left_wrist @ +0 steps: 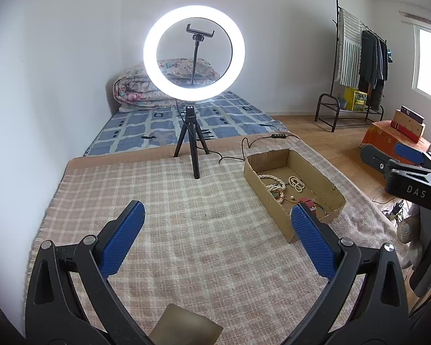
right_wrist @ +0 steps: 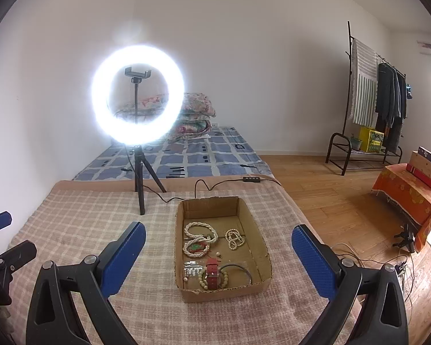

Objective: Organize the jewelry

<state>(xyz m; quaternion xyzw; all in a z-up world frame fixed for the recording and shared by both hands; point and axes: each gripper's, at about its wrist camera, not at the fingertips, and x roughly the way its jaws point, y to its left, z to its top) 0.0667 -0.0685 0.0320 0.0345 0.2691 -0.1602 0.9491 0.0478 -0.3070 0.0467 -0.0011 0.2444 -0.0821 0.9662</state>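
Note:
A shallow cardboard box [right_wrist: 252, 230] sits on the checked blanket and also shows in the left wrist view [left_wrist: 316, 169]. Inside lie pearl necklaces [right_wrist: 199, 237], a smaller bead strand [right_wrist: 235, 238], a red watch strap [right_wrist: 212, 271], a bead bracelet [right_wrist: 224, 280], a metal bangle [right_wrist: 241, 268] and small clips [right_wrist: 192, 268]. My right gripper [right_wrist: 218, 240] is open and empty, above the box. My left gripper [left_wrist: 217, 215] is open and empty over the blanket, left of the box. The right gripper also shows at the left wrist view's right edge [left_wrist: 408, 155].
A lit ring light on a tripod [right_wrist: 138, 95] stands at the blanket's far edge, its cable [right_wrist: 215, 185] running behind the box. A bed with folded quilts [right_wrist: 192, 115] lies behind. A clothes rack [right_wrist: 376, 106] and an orange-covered stand [right_wrist: 402, 192] stand on the wooden floor at right.

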